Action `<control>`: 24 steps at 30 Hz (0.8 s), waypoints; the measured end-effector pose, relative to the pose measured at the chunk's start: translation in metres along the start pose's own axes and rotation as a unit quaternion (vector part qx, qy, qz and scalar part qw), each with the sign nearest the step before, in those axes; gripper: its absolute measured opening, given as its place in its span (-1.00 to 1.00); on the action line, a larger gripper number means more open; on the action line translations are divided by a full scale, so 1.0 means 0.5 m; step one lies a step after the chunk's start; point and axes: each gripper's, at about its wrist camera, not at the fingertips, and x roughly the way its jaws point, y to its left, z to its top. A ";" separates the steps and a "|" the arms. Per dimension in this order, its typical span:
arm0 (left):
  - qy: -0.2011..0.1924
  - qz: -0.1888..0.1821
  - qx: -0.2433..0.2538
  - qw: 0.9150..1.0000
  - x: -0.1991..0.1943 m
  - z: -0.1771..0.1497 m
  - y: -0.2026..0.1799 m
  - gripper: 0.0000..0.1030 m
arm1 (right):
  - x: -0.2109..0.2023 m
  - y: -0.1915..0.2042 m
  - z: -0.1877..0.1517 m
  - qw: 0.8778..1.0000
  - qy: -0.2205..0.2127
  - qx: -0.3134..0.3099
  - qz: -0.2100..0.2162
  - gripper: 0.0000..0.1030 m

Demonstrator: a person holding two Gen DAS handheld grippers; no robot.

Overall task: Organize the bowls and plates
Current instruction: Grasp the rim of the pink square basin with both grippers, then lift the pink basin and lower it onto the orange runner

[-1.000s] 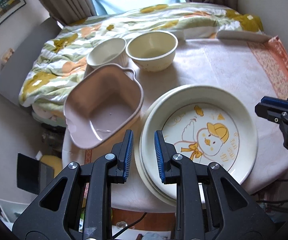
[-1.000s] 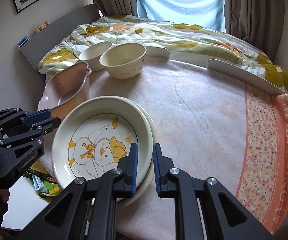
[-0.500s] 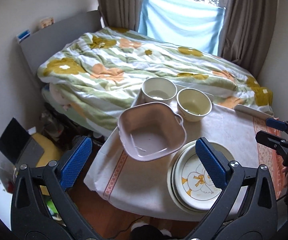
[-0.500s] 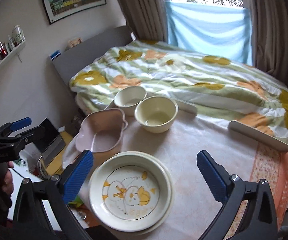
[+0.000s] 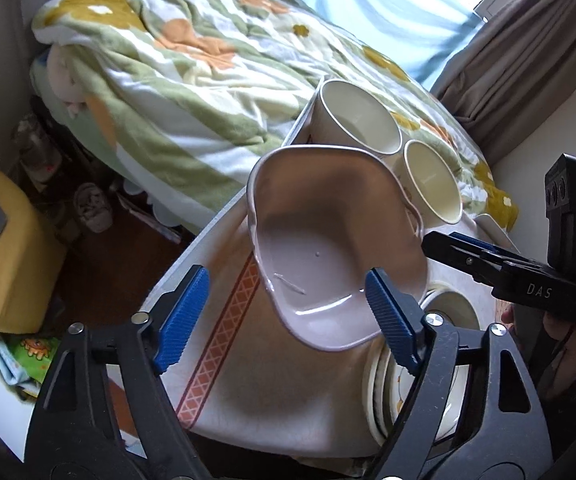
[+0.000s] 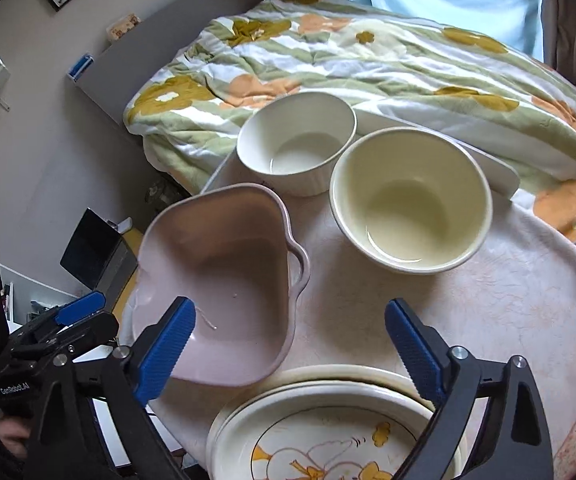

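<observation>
A pink square dish with handles [image 5: 328, 232] [image 6: 224, 280] sits at the left side of the round cloth-covered table [image 6: 488, 300]. Behind it stand a white ribbed bowl [image 6: 296, 144] [image 5: 356, 120] and a cream bowl [image 6: 408, 200] [image 5: 432, 180]. A stack of cream plates, the top one with a duck drawing [image 6: 328, 432] [image 5: 380, 384], lies at the near edge. My left gripper [image 5: 288, 312] hovers over the pink dish's near rim, jaws wide but closing, pads not pressing on it. My right gripper [image 6: 290, 340] hangs between the plates and the pink dish, jaws closing on nothing.
A bed with a flowered quilt [image 6: 368, 60] runs along the table's far side. A white board [image 6: 488, 164] lies at the table's back edge. On the floor to the left are a yellow box [image 5: 4, 256] and clutter. A hand [image 5: 560, 336] holds the right gripper.
Both grippers went from shut to wide open, then narrowed a little. Both swung away from the plates toward the pink dish, and the left view has rolled.
</observation>
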 end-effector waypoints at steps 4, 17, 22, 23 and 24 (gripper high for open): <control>0.031 -0.009 0.011 0.999 0.059 0.018 0.011 0.18 | 0.055 -0.007 0.007 0.999 0.029 0.011 0.020 0.22; 0.053 0.022 0.064 0.996 0.085 0.049 0.003 -0.76 | 0.076 0.006 0.000 0.999 0.027 0.025 0.015 -0.76; 0.030 0.033 0.102 0.994 0.020 0.071 -0.051 -0.76 | 0.016 0.009 -0.009 0.999 -0.010 0.039 0.026 -0.76; 0.024 0.033 0.112 0.993 0.004 0.074 -0.069 -0.76 | -0.005 0.005 -0.013 0.998 -0.020 0.044 0.029 -0.76; 0.020 0.032 0.122 0.992 -0.009 0.076 -0.087 -0.76 | -0.027 0.003 -0.017 0.998 -0.030 0.048 0.030 -0.76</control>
